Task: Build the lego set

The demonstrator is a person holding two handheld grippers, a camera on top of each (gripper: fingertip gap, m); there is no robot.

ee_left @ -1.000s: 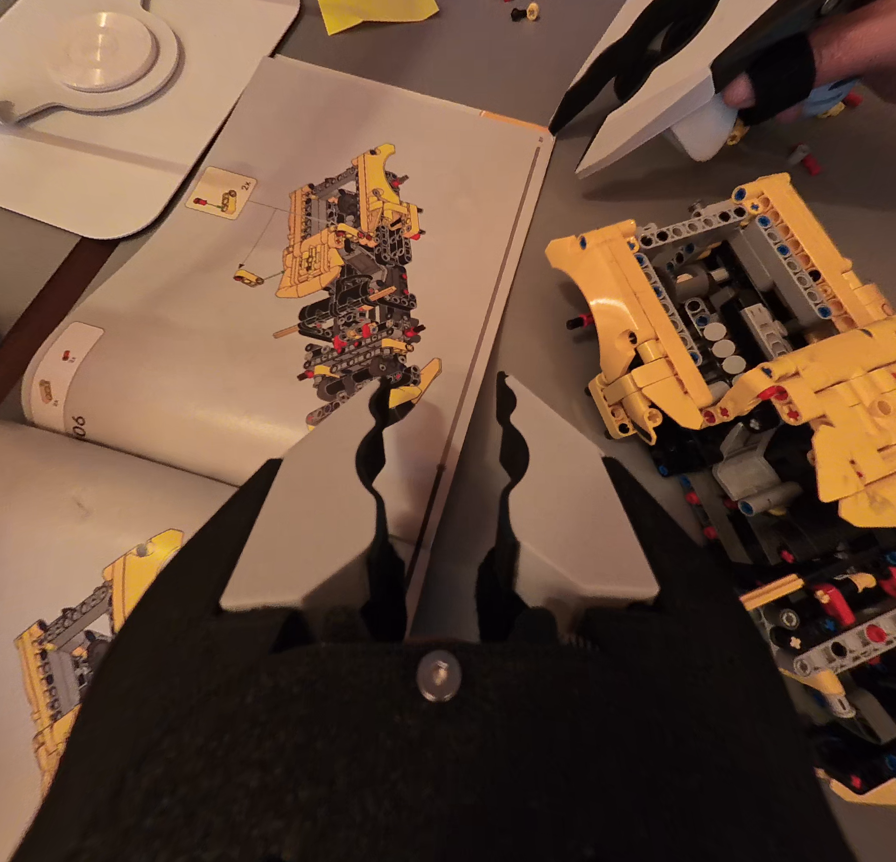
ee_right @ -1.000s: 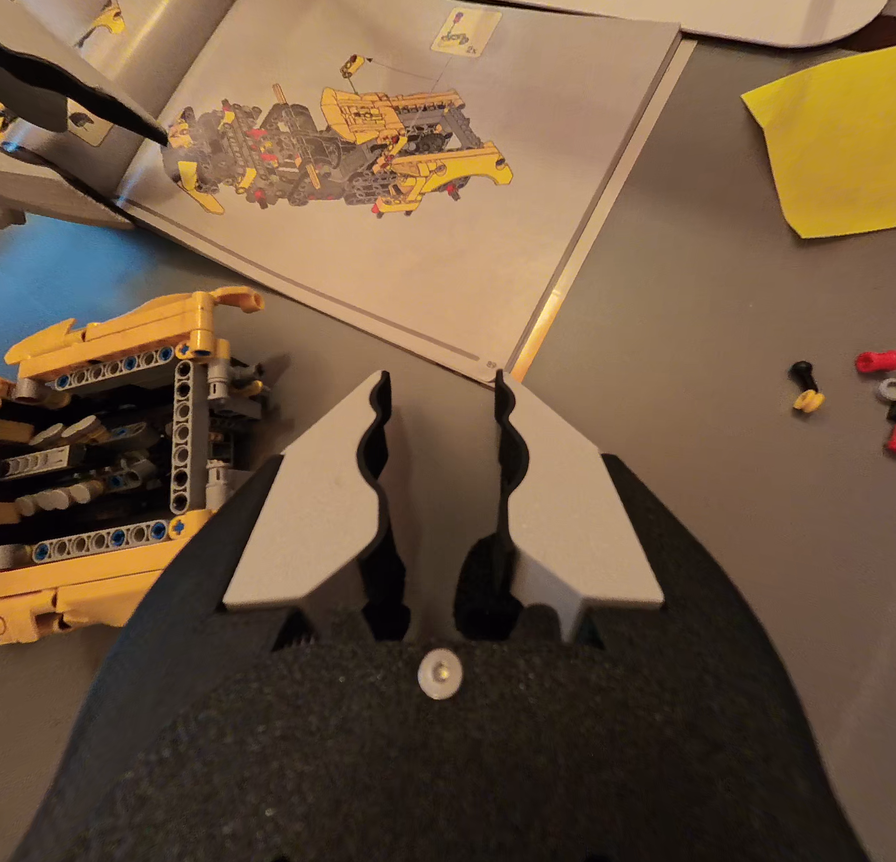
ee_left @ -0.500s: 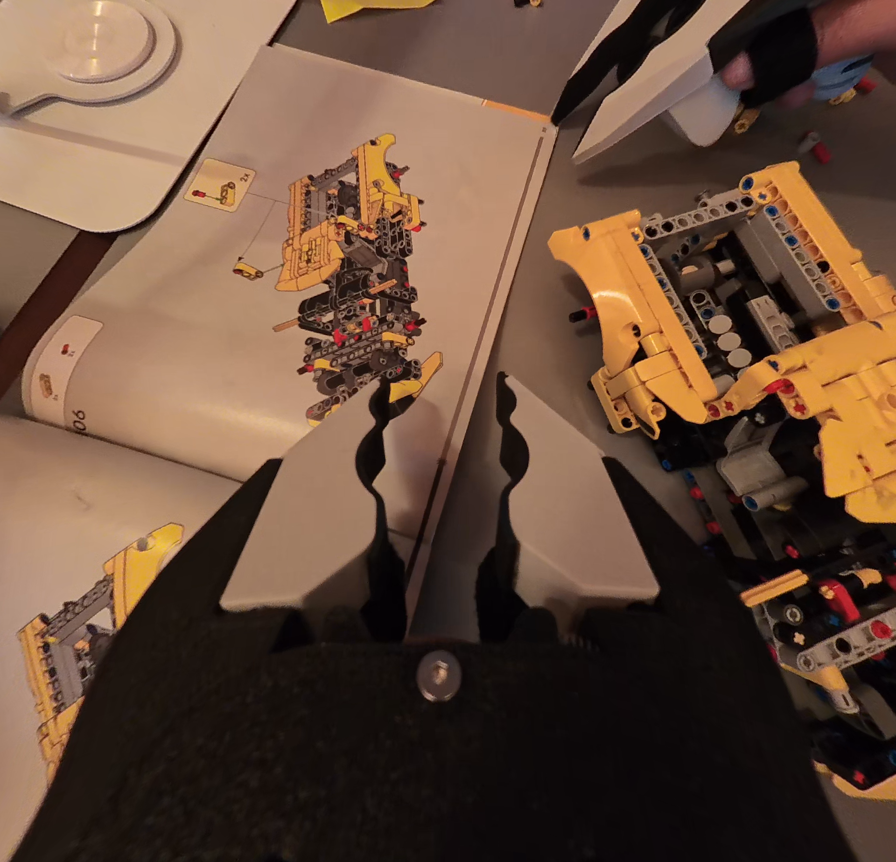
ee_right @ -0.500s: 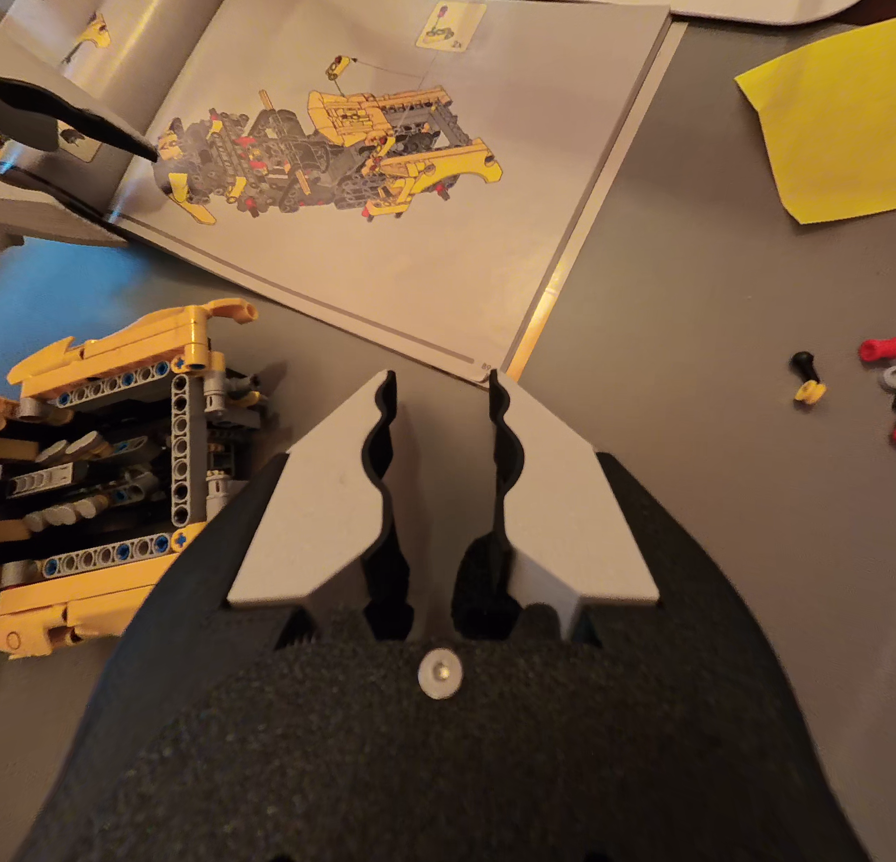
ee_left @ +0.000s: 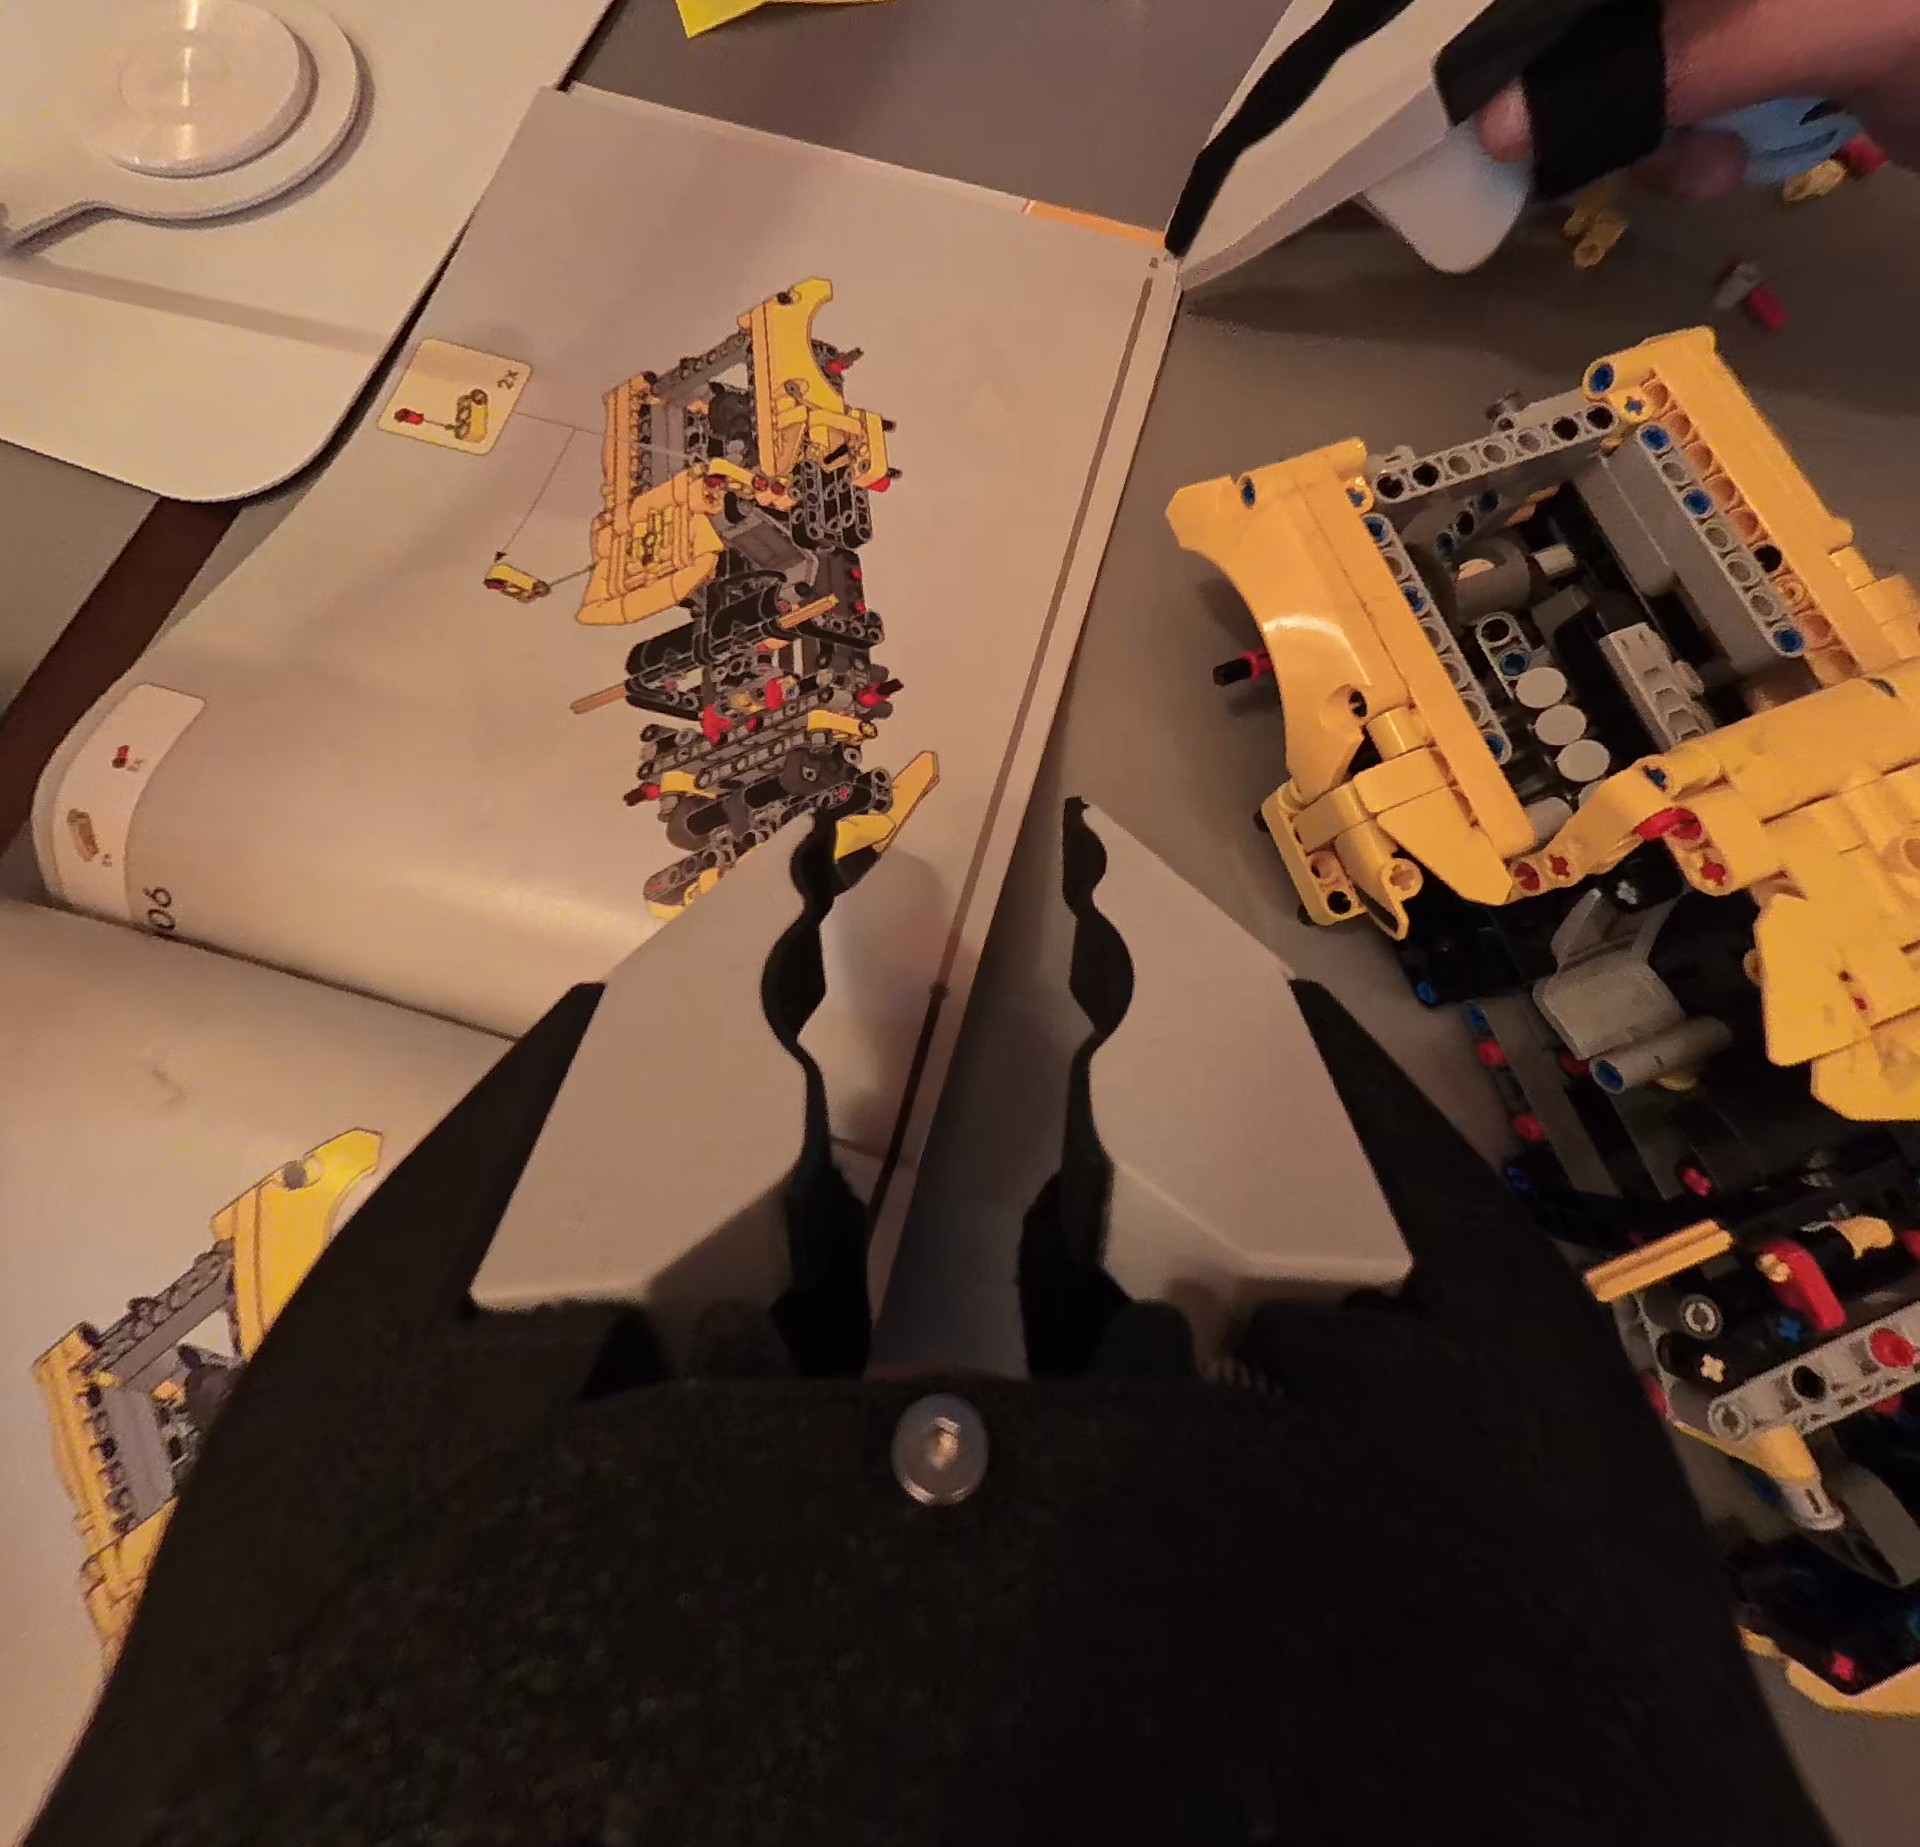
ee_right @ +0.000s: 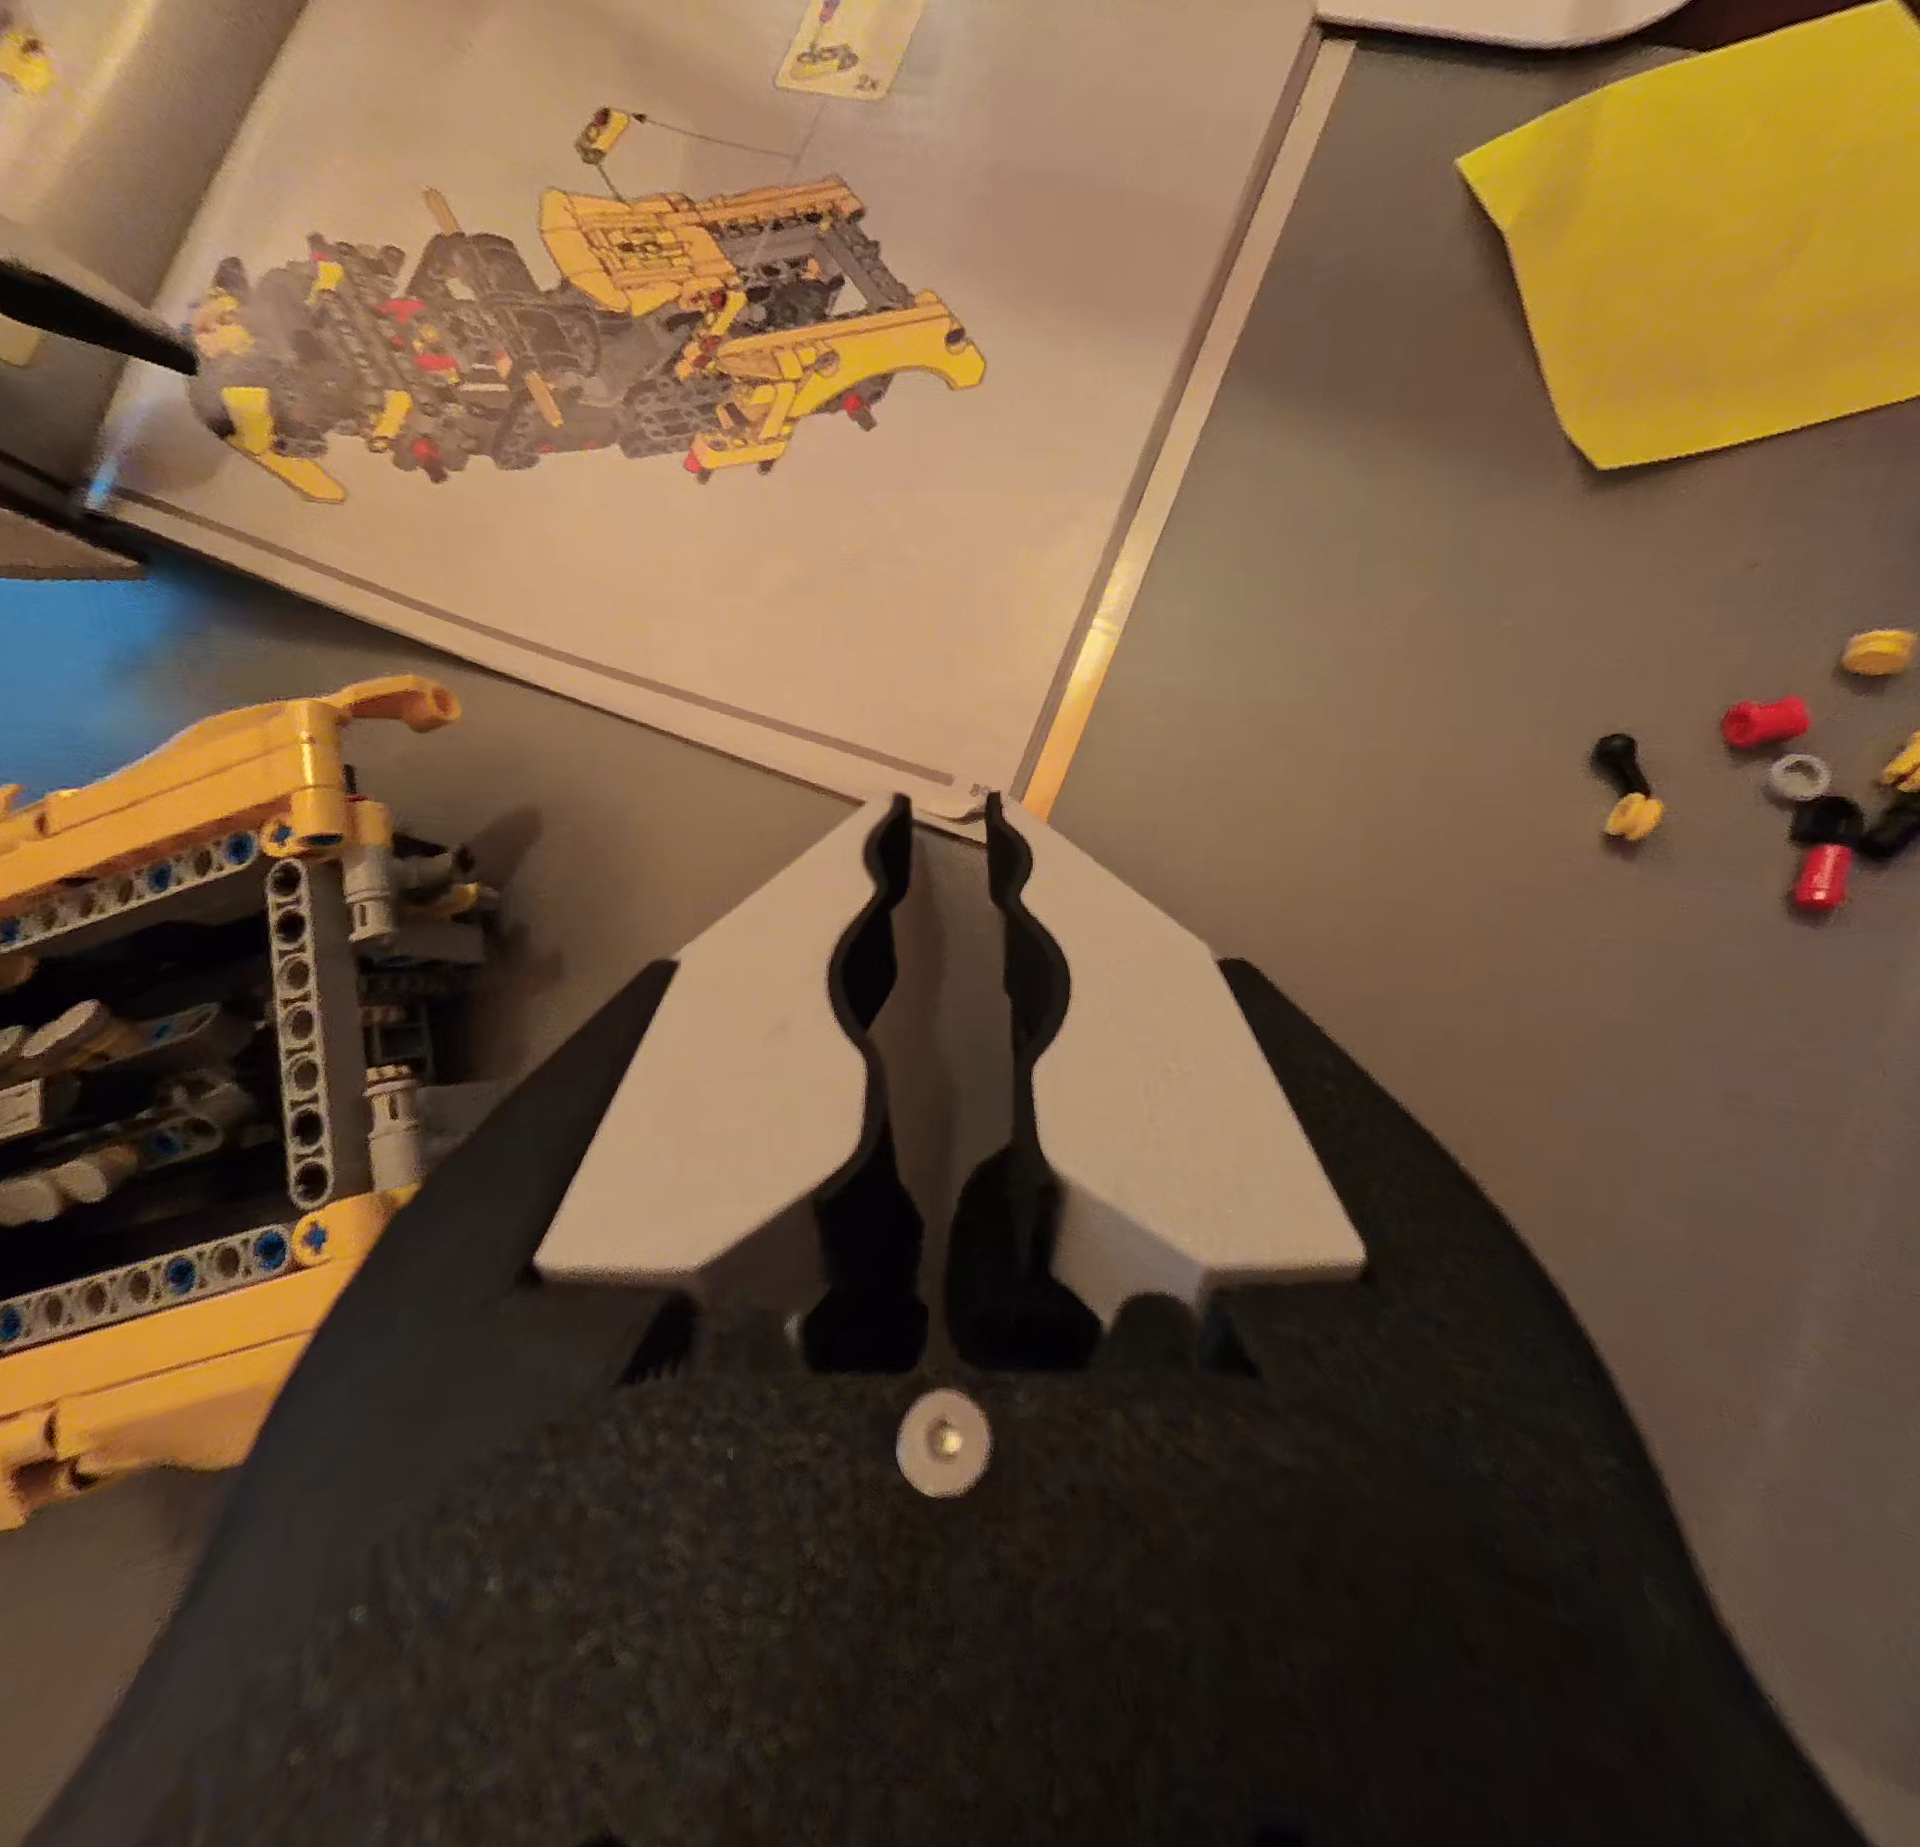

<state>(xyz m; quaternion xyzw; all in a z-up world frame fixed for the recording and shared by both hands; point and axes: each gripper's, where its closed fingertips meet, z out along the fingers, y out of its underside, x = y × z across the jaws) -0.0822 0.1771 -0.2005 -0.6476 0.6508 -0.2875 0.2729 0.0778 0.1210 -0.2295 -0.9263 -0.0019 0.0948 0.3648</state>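
From the left wrist view, the left gripper [ee_left: 940, 841] hung over the outer edge of the open instruction booklet [ee_left: 727, 291], its fingers set wide with nothing between them. The half-built yellow model [ee_left: 1558, 717] lay on the grey table [ee_left: 1039, 41] just to the right of those fingers, its long axis running away toward the upper right, its open grey frame facing up. Farther off, the right gripper [ee_left: 1205, 208] showed near the booklet's far corner, gripped by a gloved hand [ee_left: 1600, 72], with a few loose pieces beyond it. From the right wrist view, the right gripper [ee_right: 940, 810] hovered at the booklet's [ee_right: 727, 571] near corner, its fingers narrowed to a slim gap and empty. The model [ee_right: 208, 1018] sat to the left of it, while a small scatter of loose pieces [ee_right: 1808, 810], red, black, yellow and grey, lay well off to the right, below a yellow paper sheet [ee_right: 1714, 239]. By this layout the right gripper was the nearer one to those pieces, so a fetch would probably mean swinging right and opening wider, while the left stood closer to steady the model.
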